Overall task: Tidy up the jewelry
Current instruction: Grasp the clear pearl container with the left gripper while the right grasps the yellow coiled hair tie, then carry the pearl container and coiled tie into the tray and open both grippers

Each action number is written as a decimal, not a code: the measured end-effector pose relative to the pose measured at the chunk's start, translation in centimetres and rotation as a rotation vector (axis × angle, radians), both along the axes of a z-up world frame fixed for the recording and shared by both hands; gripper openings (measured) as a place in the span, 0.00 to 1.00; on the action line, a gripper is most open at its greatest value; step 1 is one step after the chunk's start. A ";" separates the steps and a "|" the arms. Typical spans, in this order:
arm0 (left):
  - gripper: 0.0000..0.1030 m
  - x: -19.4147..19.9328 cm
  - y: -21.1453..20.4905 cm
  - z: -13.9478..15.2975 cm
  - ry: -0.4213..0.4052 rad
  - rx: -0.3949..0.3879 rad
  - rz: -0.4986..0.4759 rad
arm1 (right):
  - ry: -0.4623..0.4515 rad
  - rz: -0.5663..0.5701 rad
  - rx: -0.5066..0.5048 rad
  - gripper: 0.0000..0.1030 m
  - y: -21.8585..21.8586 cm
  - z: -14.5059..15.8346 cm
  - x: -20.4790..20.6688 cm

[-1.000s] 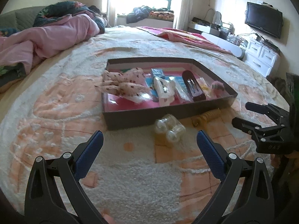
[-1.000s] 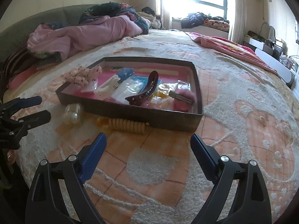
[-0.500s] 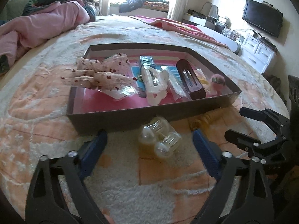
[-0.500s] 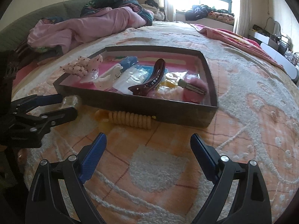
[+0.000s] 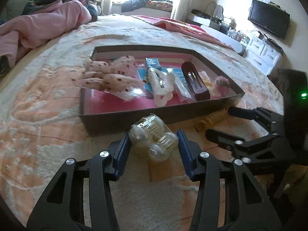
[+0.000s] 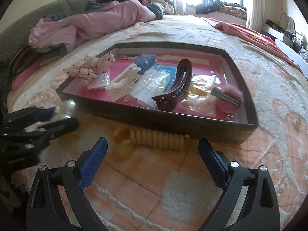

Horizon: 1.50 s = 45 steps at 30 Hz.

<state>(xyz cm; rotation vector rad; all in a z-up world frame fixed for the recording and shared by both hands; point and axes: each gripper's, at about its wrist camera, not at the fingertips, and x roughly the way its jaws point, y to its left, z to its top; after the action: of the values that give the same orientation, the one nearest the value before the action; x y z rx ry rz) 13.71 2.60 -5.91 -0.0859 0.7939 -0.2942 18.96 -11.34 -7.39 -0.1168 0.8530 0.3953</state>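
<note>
Currently, the left gripper (image 5: 154, 140) points down at the patterned bedspread (image 5: 48, 100), and its jaws are closing around a clear plastic hair clip (image 5: 154, 136) that lies on the bedspread just in front of the near wall of the dark shallow tray (image 5: 107, 121). The clip sits between the two blue pads; the left pad appears to touch it, while contact at the right pad cannot be confirmed, so a firm grip is not established. The right gripper (image 6: 152, 154) is held wide apart with nothing between its pads, hovering above the bedspread near a yellow spiral hair tie (image 6: 156, 137). The hair tie lies against the outside of the tray's near wall, to the right of the clear clip as the left wrist view shows it. Inside the tray, on its pink floor, the contents are as follows: a cream fabric bow with red dots (image 5: 107, 75) at the left, a white claw clip (image 5: 160, 85) near the middle, a dark brown claw clip (image 6: 177, 84) to its right, clear plastic packets (image 6: 152, 82) beneath and between them, and a pink fluffy clip (image 6: 230, 96) at the right end. A pink quilt (image 6: 92, 25) is bunched up at the far side of the bed.
</note>
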 end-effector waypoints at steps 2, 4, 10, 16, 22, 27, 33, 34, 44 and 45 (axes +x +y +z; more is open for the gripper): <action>0.38 -0.2 0.4 0.5 -0.012 -0.009 0.008 | 0.008 -0.029 -0.011 0.71 0.3 -0.3 0.3; 0.38 -0.4 0.6 0.8 -0.024 -0.010 0.013 | 0.012 -0.053 -0.009 0.70 0.3 -0.6 0.5; 0.38 -0.6 0.8 1.8 -0.054 -0.018 0.017 | -0.003 -0.041 0.022 0.67 0.2 -0.1 -0.4; 0.38 -0.6 1.4 2.9 -0.080 -0.038 0.033 | 0.030 -0.023 0.100 0.67 -0.6 0.8 -1.6; 0.38 -0.3 1.9 3.6 -0.099 -0.052 0.046 | -0.011 -0.025 0.149 0.67 -1.7 3.0 -2.1; 0.38 0.5 1.8 3.9 -0.105 -0.055 0.056 | -0.079 -0.046 0.163 0.68 -2.9 5.1 -1.5; 0.38 1.7 1.1 4.0 -0.104 -0.046 0.054 | -0.135 -0.092 0.139 0.68 -4.6 6.5 0.7; 0.38 2.0 1.1 4.0 -0.105 -0.045 0.054 | -0.141 -0.099 0.136 0.68 -4.9 6.6 0.9; 0.38 4.9 -0.1 3.7 -0.103 -0.028 0.050 | -0.170 -0.142 0.092 0.68 -6.6 6.5 3.8; 0.38 5.1 -0.3 3.6 -0.100 -0.025 0.048 | -0.172 -0.142 0.089 0.68 -6.6 6.4 3.9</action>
<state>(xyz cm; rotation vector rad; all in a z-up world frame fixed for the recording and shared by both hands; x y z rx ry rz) 18.85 2.32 -2.35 -0.1130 0.6877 -0.2614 22.87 -17.92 -0.94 -0.0067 0.6688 0.2850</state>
